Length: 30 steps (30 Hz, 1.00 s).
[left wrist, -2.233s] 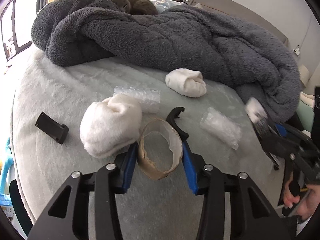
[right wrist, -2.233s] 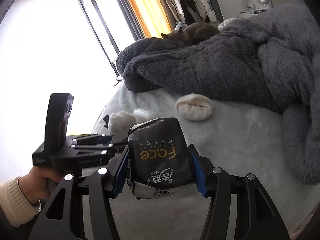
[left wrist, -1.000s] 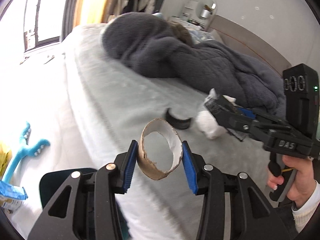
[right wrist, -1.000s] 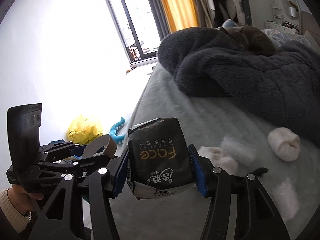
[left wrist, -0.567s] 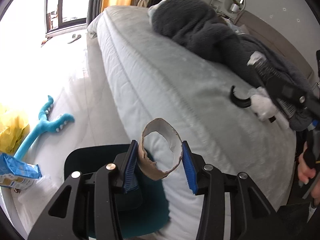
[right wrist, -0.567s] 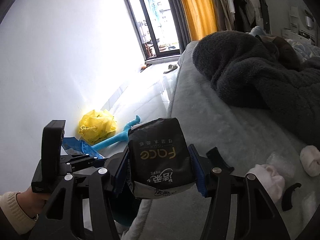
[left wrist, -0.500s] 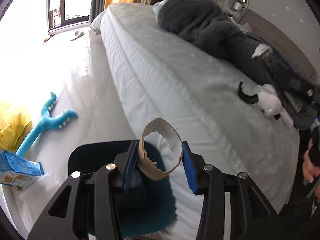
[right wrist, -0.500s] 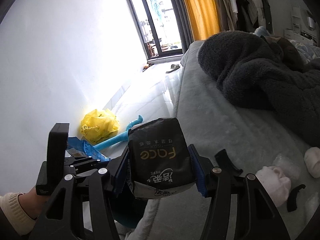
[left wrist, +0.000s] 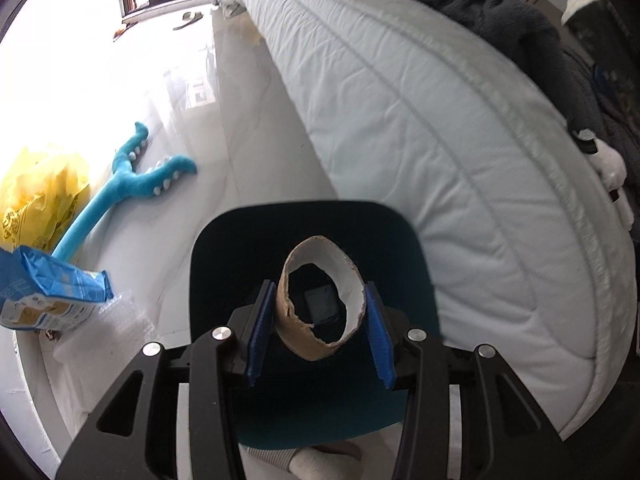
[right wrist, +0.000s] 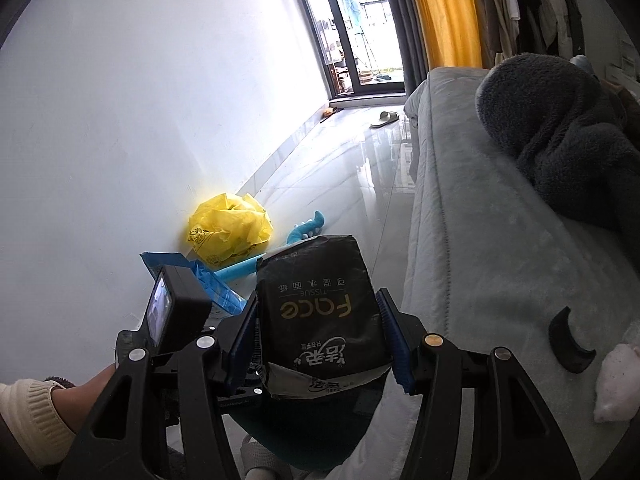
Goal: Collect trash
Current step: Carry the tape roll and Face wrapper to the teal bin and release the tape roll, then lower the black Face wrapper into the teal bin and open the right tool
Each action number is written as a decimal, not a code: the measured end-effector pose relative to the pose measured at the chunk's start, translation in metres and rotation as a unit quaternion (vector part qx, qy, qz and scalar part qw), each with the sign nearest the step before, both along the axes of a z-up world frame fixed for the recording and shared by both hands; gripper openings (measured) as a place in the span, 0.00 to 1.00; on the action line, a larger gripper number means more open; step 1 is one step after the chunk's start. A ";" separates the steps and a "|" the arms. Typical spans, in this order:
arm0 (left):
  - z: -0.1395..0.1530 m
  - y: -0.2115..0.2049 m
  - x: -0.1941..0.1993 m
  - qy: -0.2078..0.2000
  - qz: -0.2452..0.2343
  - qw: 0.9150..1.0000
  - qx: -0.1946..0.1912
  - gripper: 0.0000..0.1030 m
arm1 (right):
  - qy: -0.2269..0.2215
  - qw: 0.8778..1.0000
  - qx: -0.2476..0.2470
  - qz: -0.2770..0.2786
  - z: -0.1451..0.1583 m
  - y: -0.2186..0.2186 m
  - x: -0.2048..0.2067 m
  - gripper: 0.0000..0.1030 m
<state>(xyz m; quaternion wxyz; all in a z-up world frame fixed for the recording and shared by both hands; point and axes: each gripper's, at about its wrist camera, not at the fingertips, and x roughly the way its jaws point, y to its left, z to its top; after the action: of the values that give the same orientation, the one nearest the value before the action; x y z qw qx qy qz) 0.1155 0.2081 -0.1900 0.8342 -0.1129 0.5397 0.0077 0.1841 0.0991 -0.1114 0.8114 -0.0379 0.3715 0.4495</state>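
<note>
My left gripper (left wrist: 320, 322) is shut on a torn brown cardboard tape ring (left wrist: 294, 322) and holds it directly above the open mouth of a dark teal trash bin (left wrist: 224, 248) that stands on the floor beside the bed. My right gripper (right wrist: 318, 342) is shut on an empty black "Face" tissue pack (right wrist: 320, 316) and hovers beside the bed edge. The left gripper's body (right wrist: 176, 312) shows low at the left of the right wrist view. The teal bin (right wrist: 316, 436) shows below the pack there.
A white bed (left wrist: 440, 128) with a grey blanket (right wrist: 552, 128) lies at the right. A black curved clip (right wrist: 568, 344) and a white sock (right wrist: 616, 380) lie on it. On the floor are a yellow plastic bag (right wrist: 228, 232), a blue toy (left wrist: 132, 176), a blue packet (left wrist: 44, 292) and bubble wrap (left wrist: 108, 328).
Both grippers swung left, away from the bed top, with their loads. The left gripper now points down over the teal bin, which fills more of its view.
</note>
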 end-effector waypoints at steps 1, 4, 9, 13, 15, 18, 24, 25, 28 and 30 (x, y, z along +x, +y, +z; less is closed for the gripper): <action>-0.003 0.002 -0.001 0.007 0.002 1.000 -0.003 0.45 | 0.001 1.000 -0.001 0.003 -0.001 0.002 -0.001 0.56; -0.011 0.008 -0.006 0.027 0.004 1.000 -0.008 0.46 | 0.005 1.000 -0.007 0.012 -0.005 0.016 -0.006 0.56; -0.017 0.018 -0.014 0.045 0.008 0.999 -0.019 0.46 | 0.008 1.000 -0.014 0.026 -0.009 0.032 -0.012 0.56; -0.017 0.025 -0.020 0.053 0.010 0.998 -0.018 0.60 | 0.013 0.999 -0.021 0.030 -0.015 0.044 -0.014 0.56; -0.016 0.029 -0.023 0.052 0.012 0.998 -0.014 0.66 | 0.017 0.999 -0.025 0.031 -0.018 0.049 -0.015 0.56; -0.011 0.040 -0.029 0.044 0.023 0.999 -0.018 0.69 | 0.023 0.999 -0.029 0.033 -0.024 0.055 -0.013 0.56; 0.007 0.058 -0.039 0.006 0.045 0.999 -0.021 0.74 | 0.032 0.997 -0.057 0.033 -0.041 0.070 -0.011 0.56; 0.011 0.061 -0.041 -0.004 0.050 0.999 -0.019 0.76 | 0.036 0.997 -0.063 0.032 -0.044 0.073 -0.010 0.56; 0.024 0.068 -0.045 -0.036 0.061 0.997 -0.016 0.78 | 0.049 0.995 -0.077 0.028 -0.057 0.081 -0.007 0.56; 0.033 0.073 -0.047 -0.054 0.068 0.996 -0.017 0.78 | 0.061 0.994 -0.081 0.026 -0.065 0.083 -0.007 0.56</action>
<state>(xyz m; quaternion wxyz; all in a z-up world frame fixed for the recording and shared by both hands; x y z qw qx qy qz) 0.0687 0.2807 -0.1575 0.8576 -0.1636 0.4851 0.0494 0.1771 0.1819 -0.1765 0.7698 -0.0861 0.4544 0.4399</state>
